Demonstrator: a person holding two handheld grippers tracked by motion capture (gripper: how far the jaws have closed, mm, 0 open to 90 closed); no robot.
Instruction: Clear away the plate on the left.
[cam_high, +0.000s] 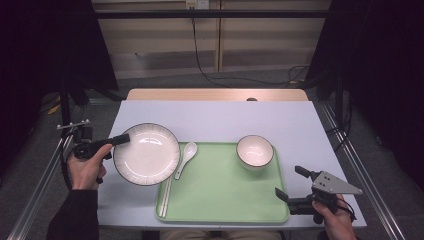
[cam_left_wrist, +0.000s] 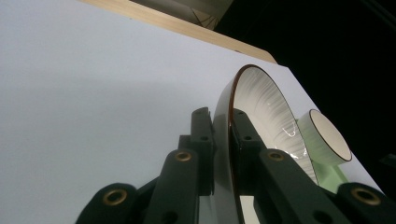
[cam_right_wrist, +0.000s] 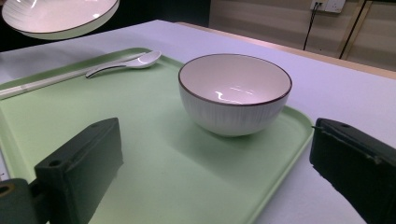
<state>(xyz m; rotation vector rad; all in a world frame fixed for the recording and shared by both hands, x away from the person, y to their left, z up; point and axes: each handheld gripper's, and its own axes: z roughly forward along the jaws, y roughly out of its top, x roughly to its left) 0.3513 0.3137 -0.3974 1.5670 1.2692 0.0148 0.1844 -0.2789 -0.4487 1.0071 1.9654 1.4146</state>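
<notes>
Clearly the left gripper (cam_high: 121, 139) has its jaws clamped tight on the rim of the plate (cam_high: 146, 154): in the left gripper view one black pad sits against the underside and the other (cam_left_wrist: 243, 140) against the ribbed white face, with the dark-edged rim pinched between them. The plate looks lifted clear of the table (cam_high: 215, 120), for in the right gripper view it hangs in the air (cam_right_wrist: 58, 16) above the far corner of the tray (cam_right_wrist: 154, 177), tilted a little. From above, it sits over the table's left part, its right edge overlapping the left edge of the green tray and reaching just beside the white spoon (cam_high: 186, 156) and the chopsticks (cam_high: 166, 194) that lie along the tray's left side. The bowl (cam_high: 255, 151) stands upright at the tray's far right corner. The right gripper (cam_high: 289, 183) hangs near the tray's near right corner with its jaws spread wide and nothing between them, pointing toward the bowl but well short of it. My reading is that the setting is part done: bowl, spoon and chopsticks are on the tray, and the plate is the piece in hand. Whether it is bound for the tray's open middle or coming off it, I cannot tell; setting it down and letting go remain.
</notes>
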